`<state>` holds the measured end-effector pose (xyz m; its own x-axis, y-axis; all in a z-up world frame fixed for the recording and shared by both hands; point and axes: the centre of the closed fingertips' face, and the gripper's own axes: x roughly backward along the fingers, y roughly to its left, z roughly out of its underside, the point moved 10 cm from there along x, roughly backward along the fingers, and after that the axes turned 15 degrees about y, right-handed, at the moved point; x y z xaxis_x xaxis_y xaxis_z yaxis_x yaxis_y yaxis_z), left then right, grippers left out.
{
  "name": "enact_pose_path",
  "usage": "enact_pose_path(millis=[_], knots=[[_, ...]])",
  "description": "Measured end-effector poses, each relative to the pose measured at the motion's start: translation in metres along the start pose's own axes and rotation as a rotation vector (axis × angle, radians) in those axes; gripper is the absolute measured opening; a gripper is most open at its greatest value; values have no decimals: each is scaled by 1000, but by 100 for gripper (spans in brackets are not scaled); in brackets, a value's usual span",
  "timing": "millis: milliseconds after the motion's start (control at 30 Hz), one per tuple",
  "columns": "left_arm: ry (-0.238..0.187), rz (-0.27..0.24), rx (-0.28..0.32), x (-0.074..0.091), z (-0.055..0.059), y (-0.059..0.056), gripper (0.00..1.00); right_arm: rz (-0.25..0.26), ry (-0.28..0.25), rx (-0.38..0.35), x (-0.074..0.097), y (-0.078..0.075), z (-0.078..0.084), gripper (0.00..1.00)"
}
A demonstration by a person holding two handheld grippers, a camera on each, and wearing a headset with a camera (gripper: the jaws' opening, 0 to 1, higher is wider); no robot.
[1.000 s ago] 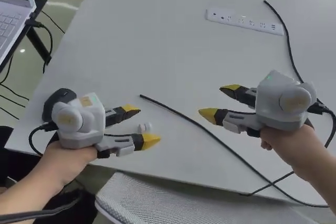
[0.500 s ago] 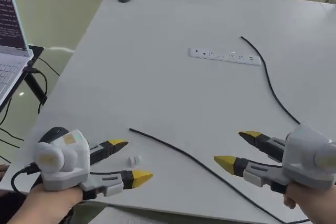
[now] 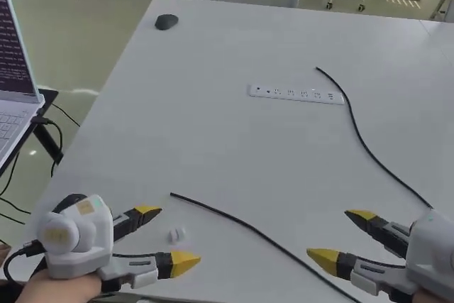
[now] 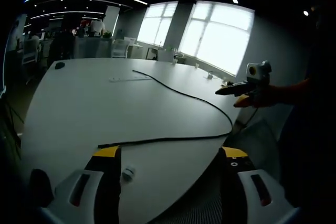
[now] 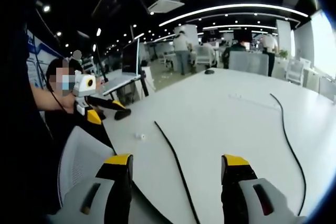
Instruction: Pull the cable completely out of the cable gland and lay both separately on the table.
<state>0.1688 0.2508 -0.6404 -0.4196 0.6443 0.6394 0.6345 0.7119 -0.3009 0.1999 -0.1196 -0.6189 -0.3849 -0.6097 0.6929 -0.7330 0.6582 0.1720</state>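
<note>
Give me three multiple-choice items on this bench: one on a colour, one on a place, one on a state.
1. What colour is the cable? A white. B black. C yellow.
2. Where is the cable gland? A threaded on the cable. B on the floor. C on the table by the left gripper.
3. How is the right gripper? A open and empty. B shut on the cable. C shut on the cable gland.
Answers: 1 B, it runs dark across the pale top. 2 C, it lies apart from the cable, near those yellow tips. 3 A, its jaws stand apart with nothing between them.
</note>
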Motion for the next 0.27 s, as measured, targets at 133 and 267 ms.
enact_pose_path(millis=[133,267], knots=[[47,-23,-6,1,7,-2,79,1,52,-2,4,-4,17,70],[70,-30,-3,0,12,-4,82,-8,83,-2,5,-10,30,72]])
